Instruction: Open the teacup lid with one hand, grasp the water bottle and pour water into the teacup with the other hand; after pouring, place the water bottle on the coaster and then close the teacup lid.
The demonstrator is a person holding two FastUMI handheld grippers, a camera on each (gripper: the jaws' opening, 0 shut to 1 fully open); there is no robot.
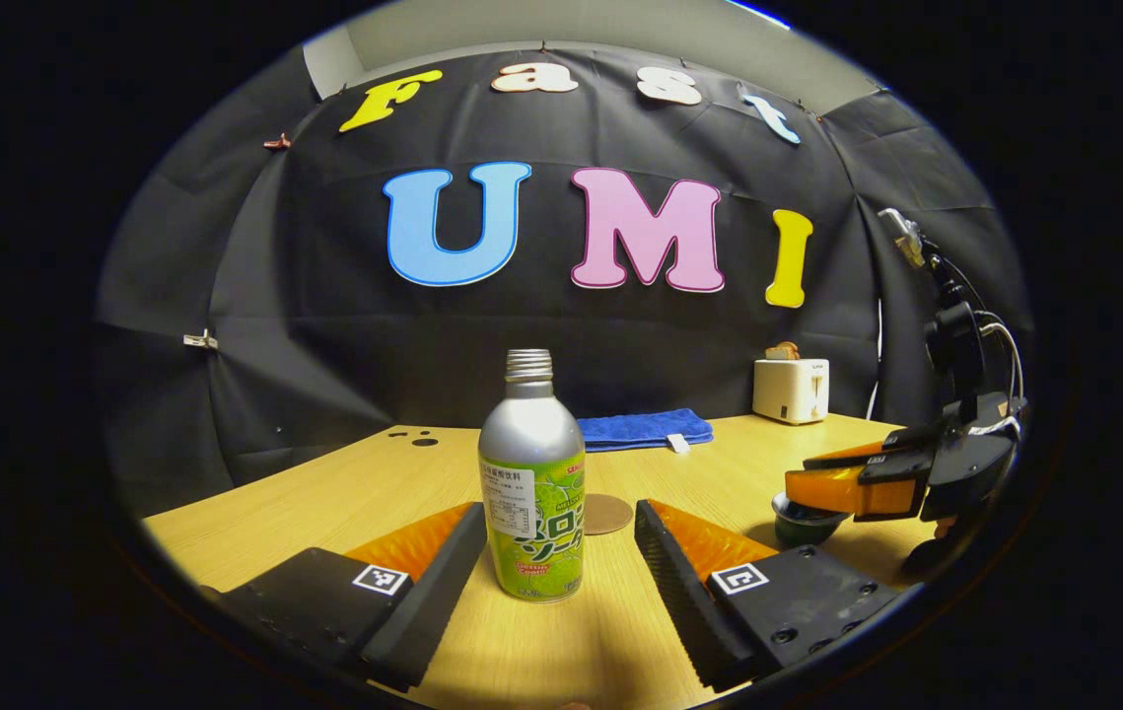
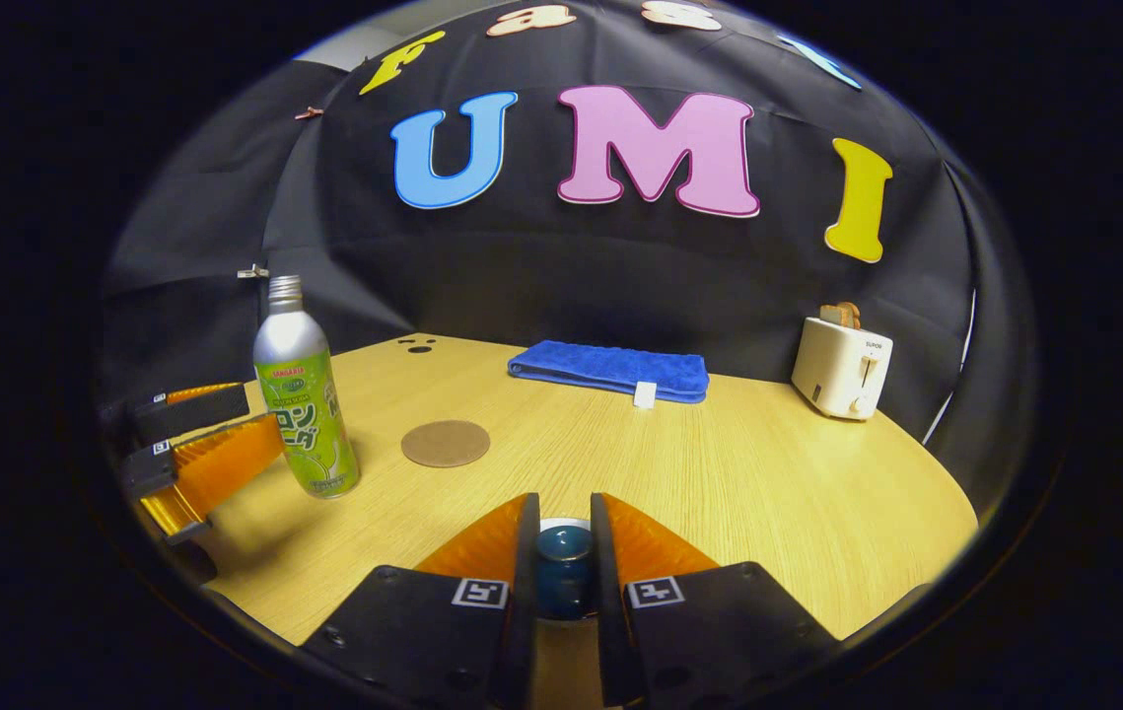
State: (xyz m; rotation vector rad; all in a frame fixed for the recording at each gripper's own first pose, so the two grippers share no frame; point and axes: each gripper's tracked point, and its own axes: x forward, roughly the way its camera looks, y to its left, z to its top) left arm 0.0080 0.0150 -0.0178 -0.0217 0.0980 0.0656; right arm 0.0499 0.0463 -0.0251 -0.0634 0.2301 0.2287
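A silver bottle (image 1: pixel 531 493) with a green label and no cap stands upright on the wooden table, between the fingers of my open left gripper (image 1: pixel 561 513), which do not touch it. Just behind it lies a round cork coaster (image 1: pixel 608 513). At the right, my right gripper (image 1: pixel 857 483) hovers over the dark teacup (image 1: pixel 803 523). In the right gripper view, my right gripper (image 2: pixel 563 523) is shut on the blue knob of the teacup lid (image 2: pixel 562 567); the cup below is mostly hidden. The bottle (image 2: pixel 305 404), the coaster (image 2: pixel 445 443) and my left gripper (image 2: pixel 216 434) show at the left.
A folded blue towel (image 2: pixel 610 370) lies at the back of the table (image 2: pixel 768 473). A white toaster (image 2: pixel 842 367) with toast in it stands at the back right. The booth's black cloth wall closes in behind the table.
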